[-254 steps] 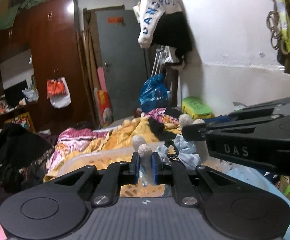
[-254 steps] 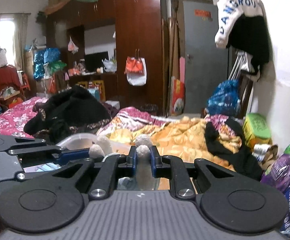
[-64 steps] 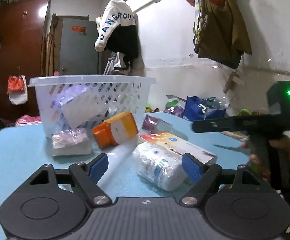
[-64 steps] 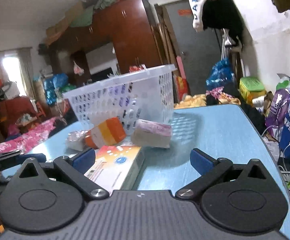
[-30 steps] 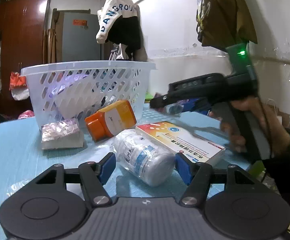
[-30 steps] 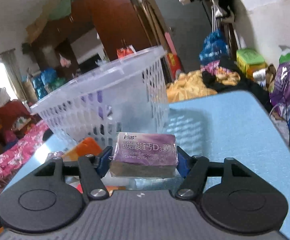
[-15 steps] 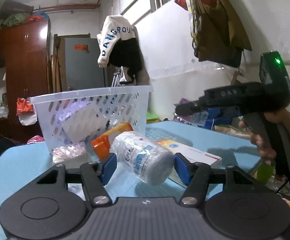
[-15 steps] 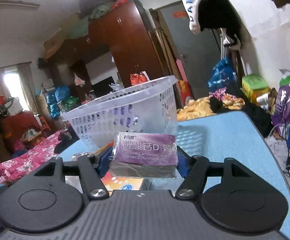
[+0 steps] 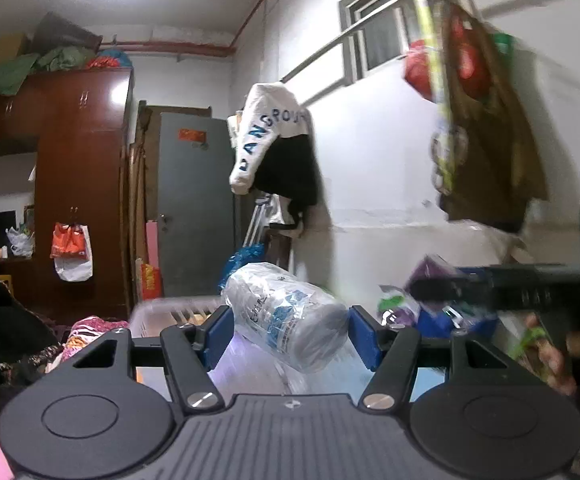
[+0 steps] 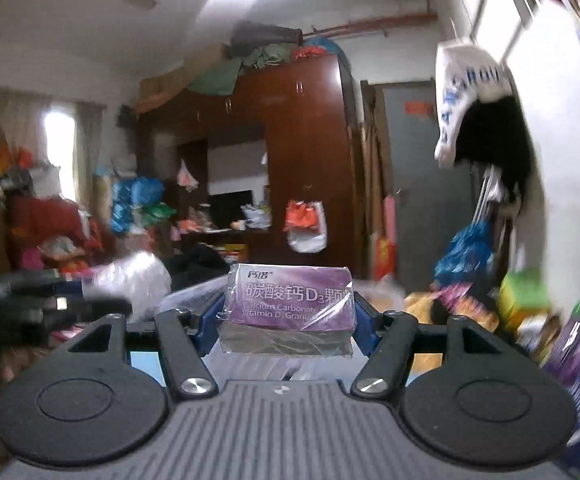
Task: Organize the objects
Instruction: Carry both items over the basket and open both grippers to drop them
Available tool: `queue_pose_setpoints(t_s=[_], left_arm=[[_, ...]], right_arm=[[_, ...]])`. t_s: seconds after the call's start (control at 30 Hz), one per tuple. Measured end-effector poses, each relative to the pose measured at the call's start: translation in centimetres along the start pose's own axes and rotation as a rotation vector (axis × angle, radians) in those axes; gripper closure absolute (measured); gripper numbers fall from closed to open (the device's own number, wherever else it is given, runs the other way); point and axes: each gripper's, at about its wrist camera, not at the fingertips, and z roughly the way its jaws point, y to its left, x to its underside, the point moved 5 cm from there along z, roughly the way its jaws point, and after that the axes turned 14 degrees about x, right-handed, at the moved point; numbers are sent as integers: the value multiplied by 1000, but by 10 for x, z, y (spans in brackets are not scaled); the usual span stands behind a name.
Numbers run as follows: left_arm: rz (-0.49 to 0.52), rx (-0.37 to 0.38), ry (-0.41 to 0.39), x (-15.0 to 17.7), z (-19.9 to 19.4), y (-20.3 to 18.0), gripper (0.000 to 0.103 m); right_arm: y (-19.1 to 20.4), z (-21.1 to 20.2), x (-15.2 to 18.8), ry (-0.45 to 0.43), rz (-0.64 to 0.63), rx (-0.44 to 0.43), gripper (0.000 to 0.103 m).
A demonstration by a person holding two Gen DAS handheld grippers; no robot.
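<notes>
Medicine bottle (image 9: 285, 316), white and wrapped in clear plastic, sits tilted between the blue pads of your left gripper (image 9: 290, 330); both pads press its sides, jaws partly open and closed on it, and it hangs in the air. At about 9 o'clock from the bottle, behind your left finger, you see the pale rim of the white basket (image 9: 169, 306). At 3 o'clock your right gripper (image 9: 510, 290) crosses the frame, blurred, with something purple at its tip.

From your right wrist view, your right gripper (image 10: 285, 322) clamps a purple box of calcium carbonate and vitamin D3 granules (image 10: 290, 302), shrink-wrapped, level, lettering facing you. Its jaws stand about as wide as the left pair, pads on the box ends. At 9 o'clock of the box you see the wrapped bottle (image 10: 133, 276) again, blurred, held by the left gripper (image 10: 101, 300). Just under the box a basket rim (image 10: 185, 294) shows.
</notes>
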Motion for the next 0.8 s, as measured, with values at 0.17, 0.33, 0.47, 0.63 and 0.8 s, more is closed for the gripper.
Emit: queue_pose_setpoints(t_s=[0.17,0.33,0.47,0.63,0.8], left_arm=[[-43,-50,124,-34,63,37,37],[-78,-136,258,-24,111,72,37],[-125,-158,307,-11,124,96,37],[-133,-157,320,1,124,102,37],[-125,-146,313,2,125,102,36]], right_arm=[[0,62,-16,104,-22,45,36],[-9,101,-2,207,-15,80,36],[-11,111,12,250,-4,99,36],[-10,111,21,269,-2,91,36],[-7,110,21,269,-2,96,35]])
